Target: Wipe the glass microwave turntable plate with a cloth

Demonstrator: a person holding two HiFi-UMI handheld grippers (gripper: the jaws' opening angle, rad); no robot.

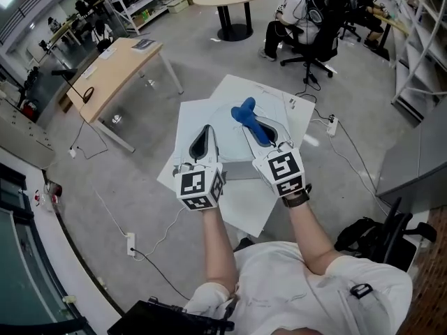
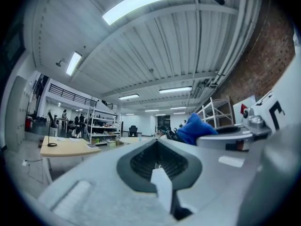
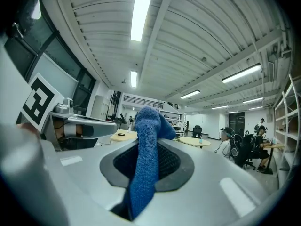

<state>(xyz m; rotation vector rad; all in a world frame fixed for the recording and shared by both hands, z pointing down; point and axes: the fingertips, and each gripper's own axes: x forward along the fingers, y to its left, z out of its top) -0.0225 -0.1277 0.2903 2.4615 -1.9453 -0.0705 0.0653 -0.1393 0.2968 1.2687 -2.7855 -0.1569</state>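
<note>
R gripper (image 1: 257,130) clamped on blue cloth (image 3: 146,154), bunched, sticking past tips. L gripper (image 1: 205,135) closed, empty.

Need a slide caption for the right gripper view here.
Right gripper shut on a blue cloth, its bunched end poking past the jaws, ceiling lights overhead.

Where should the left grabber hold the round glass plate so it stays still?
Probably pinch the glass plate's thin rim on its left side, coming in low from the left with the left gripper. The plate lies flat on the white table, so only its edge gives the jaws anything to close on. The right gripper already holds the blue cloth over the plate.
</note>
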